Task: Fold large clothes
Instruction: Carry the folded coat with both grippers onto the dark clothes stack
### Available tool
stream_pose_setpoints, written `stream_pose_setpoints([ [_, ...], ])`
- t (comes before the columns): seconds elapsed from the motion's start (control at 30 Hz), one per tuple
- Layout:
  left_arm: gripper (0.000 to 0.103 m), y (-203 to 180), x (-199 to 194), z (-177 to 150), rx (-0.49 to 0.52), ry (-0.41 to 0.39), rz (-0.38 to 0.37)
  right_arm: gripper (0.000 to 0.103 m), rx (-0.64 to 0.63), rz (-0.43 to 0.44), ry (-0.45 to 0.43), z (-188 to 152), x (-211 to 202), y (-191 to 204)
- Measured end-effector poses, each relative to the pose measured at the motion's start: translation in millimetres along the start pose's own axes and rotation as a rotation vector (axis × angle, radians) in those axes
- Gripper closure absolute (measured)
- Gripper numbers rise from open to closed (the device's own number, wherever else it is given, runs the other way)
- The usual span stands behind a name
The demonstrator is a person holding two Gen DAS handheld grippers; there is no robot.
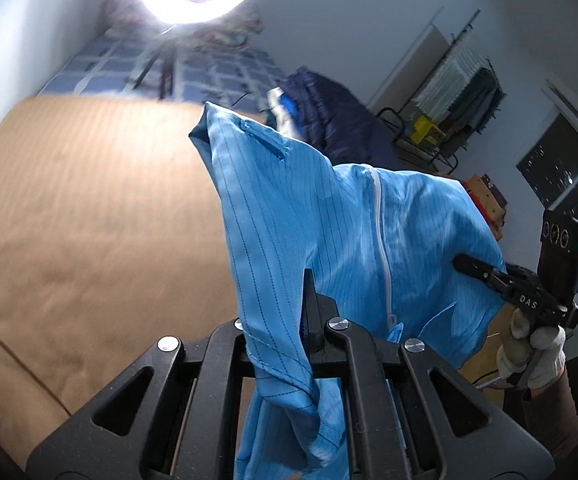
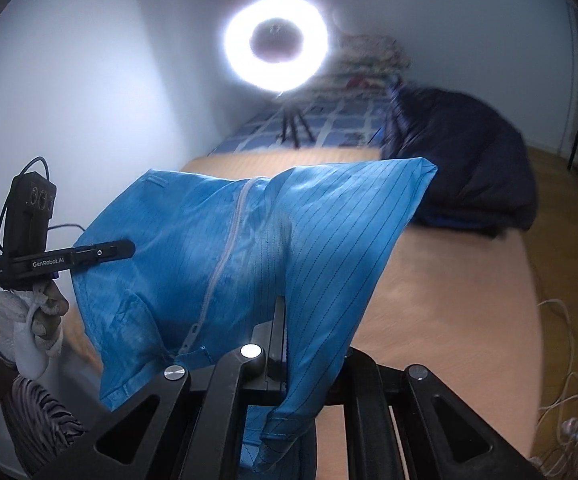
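Note:
A light blue pinstriped garment (image 1: 349, 232) with a white zipper (image 1: 383, 248) hangs in the air above the tan bed sheet (image 1: 89, 200). My left gripper (image 1: 309, 278) is shut on a folded edge of it, and the cloth drapes down over the fingers. My right gripper (image 2: 280, 306) is shut on the opposite edge of the garment (image 2: 193, 240). Each view shows the other gripper beside the cloth in a white-gloved hand: the right gripper (image 1: 463, 263) and the left gripper (image 2: 127, 249). The garment's lower part is hidden behind the gripper frames.
A bright ring light (image 2: 235, 44) on a tripod stands at the far end of the bed. A dark blue clothes pile (image 2: 461, 168) lies on the bed's right side, beyond the tan sheet (image 2: 449, 300). A drying rack (image 1: 461, 92) stands by the wall. Cables (image 2: 569, 400) lie on the floor.

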State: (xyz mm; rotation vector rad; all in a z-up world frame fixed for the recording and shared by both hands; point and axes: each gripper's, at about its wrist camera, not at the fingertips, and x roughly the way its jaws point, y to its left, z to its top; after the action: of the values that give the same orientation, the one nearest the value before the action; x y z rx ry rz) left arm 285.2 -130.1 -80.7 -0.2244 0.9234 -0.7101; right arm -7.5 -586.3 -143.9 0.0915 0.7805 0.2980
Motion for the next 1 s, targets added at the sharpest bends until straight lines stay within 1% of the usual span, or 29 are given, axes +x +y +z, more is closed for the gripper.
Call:
stream_pose_setpoints([
  [0.03, 0.099, -4, 3, 8, 0.011, -0.003, -0.005, 0.099, -0.002, -0.008, -0.007, 6, -2, -6],
  [0.13, 0.099, -22, 23, 44, 0.051, -0.01, -0.032, 0.099, -0.003, -0.041, -0.03, 32, -6, -31],
  [0.2, 0.099, -33, 43, 73, 0.081, -0.015, -0.058, 0.099, 0.011, -0.057, -0.045, 51, -4, -52],
  [0.23, 0.099, -37, 50, 83, 0.087, -0.016, -0.068, 0.099, 0.017, -0.064, -0.05, 58, -3, -61],
  [0.4, 0.099, -56, 113, 154, 0.119, -0.026, -0.129, 0.099, 0.05, -0.107, -0.092, 107, 11, -115],
  [0.43, 0.099, -58, 124, 162, 0.124, -0.027, -0.137, 0.099, 0.059, -0.116, -0.098, 118, 17, -131],
  [0.5, 0.099, -64, 152, 186, 0.144, -0.031, -0.145, 0.099, 0.076, -0.135, -0.106, 137, 29, -159],
  [0.6, 0.099, -73, 186, 218, 0.177, -0.042, -0.15, 0.099, 0.08, -0.169, -0.113, 162, 44, -188],
  [0.63, 0.099, -75, 192, 226, 0.18, -0.048, -0.15, 0.099, 0.082, -0.185, -0.119, 174, 51, -201],
  [0.7, 0.099, -79, 211, 250, 0.184, -0.072, -0.156, 0.099, 0.082, -0.211, -0.133, 194, 60, -217],
  [0.73, 0.099, -79, 216, 257, 0.183, -0.081, -0.156, 0.099, 0.079, -0.223, -0.145, 203, 64, -224],
  [0.87, 0.099, -74, 248, 292, 0.126, -0.114, -0.177, 0.099, 0.094, -0.253, -0.182, 238, 78, -254],
  [0.93, 0.099, -73, 264, 304, 0.113, -0.128, -0.176, 0.099, 0.096, -0.274, -0.198, 256, 92, -266],
  [0.97, 0.099, -73, 271, 308, 0.114, -0.132, -0.17, 0.099, 0.094, -0.287, -0.202, 258, 89, -271],
  [1.0, 0.099, -73, 280, 312, 0.116, -0.136, -0.163, 0.099, 0.086, -0.308, -0.2, 266, 96, -276],
])
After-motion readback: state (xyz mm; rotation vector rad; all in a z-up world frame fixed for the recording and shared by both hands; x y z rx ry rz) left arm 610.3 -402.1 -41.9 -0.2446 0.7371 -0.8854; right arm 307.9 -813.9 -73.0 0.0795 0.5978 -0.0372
